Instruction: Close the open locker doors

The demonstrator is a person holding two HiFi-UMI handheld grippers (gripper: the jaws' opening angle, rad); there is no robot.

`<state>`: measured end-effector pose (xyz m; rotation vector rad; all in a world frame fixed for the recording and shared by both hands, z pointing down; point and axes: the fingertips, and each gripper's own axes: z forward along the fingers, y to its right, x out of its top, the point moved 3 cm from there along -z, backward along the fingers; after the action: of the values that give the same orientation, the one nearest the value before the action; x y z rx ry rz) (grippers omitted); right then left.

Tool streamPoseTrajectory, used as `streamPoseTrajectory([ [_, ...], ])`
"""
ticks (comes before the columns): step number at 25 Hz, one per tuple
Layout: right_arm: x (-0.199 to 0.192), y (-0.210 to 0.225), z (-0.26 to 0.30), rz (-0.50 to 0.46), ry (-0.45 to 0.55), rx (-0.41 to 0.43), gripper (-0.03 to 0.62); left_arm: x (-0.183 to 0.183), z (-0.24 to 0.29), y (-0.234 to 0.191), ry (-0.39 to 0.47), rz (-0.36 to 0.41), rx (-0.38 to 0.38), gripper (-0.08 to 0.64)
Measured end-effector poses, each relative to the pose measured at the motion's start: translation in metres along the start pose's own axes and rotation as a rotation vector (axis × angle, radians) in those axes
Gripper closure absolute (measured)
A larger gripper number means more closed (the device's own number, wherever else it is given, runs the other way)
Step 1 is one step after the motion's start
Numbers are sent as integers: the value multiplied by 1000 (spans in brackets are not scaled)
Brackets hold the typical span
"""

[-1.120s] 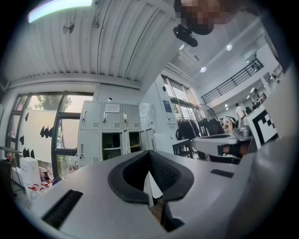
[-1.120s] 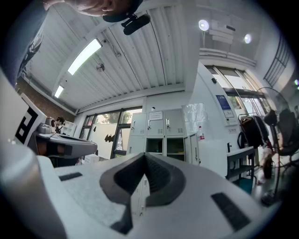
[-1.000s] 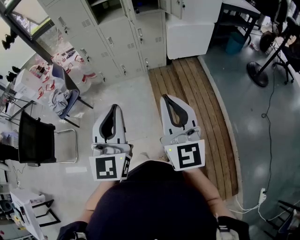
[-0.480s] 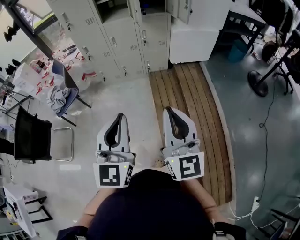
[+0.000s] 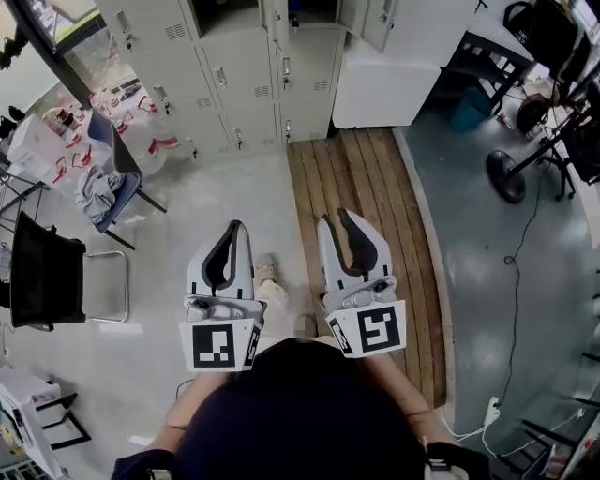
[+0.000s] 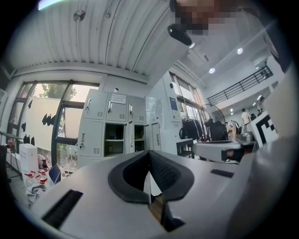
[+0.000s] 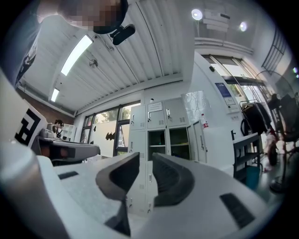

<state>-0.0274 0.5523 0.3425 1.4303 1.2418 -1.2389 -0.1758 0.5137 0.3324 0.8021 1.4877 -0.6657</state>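
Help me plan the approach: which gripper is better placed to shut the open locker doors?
Probably right. The right gripper, jaws just opened with nothing between, lines up under the open door; the left gripper, shut, sits further left. Both are far from the lockers.

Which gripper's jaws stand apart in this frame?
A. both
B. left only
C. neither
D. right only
D: the grey right gripper has a clear gap between its jaws, which have just been opening with nothing between them, while the grey left gripper has its jaw tips together.
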Motion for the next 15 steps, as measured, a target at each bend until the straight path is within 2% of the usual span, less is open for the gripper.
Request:
streamPoseTrajectory([
  [10,-7,11,125,-16,10,23,520,-1,98,-76,11,-8,-24,560],
  [15,-10,15,191,-30,12,6,520,-2,151,-120,13,-13,-47,560],
])
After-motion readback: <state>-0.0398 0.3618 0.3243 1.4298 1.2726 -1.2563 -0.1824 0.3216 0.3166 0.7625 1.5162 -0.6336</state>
